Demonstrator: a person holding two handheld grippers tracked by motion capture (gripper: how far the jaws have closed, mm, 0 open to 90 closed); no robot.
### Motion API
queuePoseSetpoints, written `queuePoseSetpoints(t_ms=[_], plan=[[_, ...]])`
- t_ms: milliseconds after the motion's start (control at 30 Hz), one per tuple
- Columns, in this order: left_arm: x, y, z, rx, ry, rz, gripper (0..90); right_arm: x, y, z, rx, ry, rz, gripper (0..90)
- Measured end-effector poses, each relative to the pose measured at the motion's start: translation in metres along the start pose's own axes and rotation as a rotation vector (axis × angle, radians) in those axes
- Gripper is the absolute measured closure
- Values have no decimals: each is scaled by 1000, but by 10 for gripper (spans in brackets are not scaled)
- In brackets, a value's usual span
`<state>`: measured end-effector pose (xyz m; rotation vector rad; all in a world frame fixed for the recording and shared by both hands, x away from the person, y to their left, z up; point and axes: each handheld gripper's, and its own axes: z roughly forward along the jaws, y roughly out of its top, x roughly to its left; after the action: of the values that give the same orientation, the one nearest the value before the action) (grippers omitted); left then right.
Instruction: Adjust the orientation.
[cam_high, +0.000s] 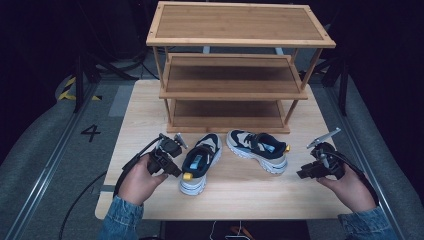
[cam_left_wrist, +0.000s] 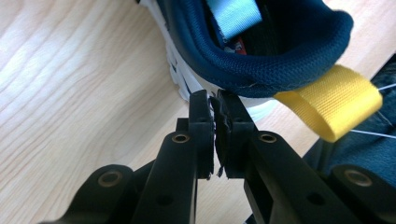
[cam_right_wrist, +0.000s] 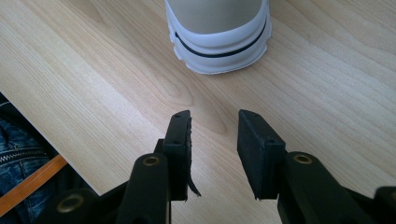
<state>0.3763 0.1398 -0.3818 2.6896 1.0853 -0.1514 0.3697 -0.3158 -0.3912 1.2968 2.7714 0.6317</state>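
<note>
Left shoe sits mid-desk, toe at 1 o'clock, heel and yellow loop toward the desk's near edge, bare wood all around. Left gripper at its heel, fingers pressed together, nothing pinched. Right shoe lies sideways at 3 o'clock, the shelf rack behind. Right gripper has fingers spread, empty.

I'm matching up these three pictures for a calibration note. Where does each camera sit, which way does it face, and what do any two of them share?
High view: above the person's side, looking forward and down on the table, the wooden rack and two sneakers; both forearms show.
Left gripper view: rides the left hand-held gripper, its jaws nearly together at the heel of the near sneaker by its yellow loop.
Right gripper view: rides the right hand-held gripper, jaws apart, facing the far sneaker; jeans at its left edge.
Shared: the high view also shows both sneakers and both grippers.
</note>
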Motion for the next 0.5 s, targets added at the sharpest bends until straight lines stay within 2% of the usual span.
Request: queuePoseSetpoints(t_ms=[67, 100, 133, 200, 267, 367, 400, 500], plan=[[-5, 4, 2, 2, -5, 27, 845, 0, -1, 0, -1, -1, 0, 656], [-5, 4, 2, 2, -5, 27, 840, 0, -1, 0, -1, -1, 0, 656], [-10, 7, 4, 3, -21, 44, 829, 0, -1, 0, -1, 0, 2, 656], [-14, 10, 6, 3, -36, 47, 818, 0, -1, -1, 0, 0, 2, 656], [-19, 14, 9, -1, -53, 77, 814, -1, -2, -1, 0, -1, 0, 656], [-26, 20, 12, -2, -57, 99, 798, -1, -3, -2, -1, -2, 10, 656], [-27, 21, 12, 5, -53, 102, 780, -1, -4, -2, -3, -1, 11, 654], [-28, 23, 12, 11, -26, 93, 651, -1, -5, -2, 0, -1, 14, 653]])
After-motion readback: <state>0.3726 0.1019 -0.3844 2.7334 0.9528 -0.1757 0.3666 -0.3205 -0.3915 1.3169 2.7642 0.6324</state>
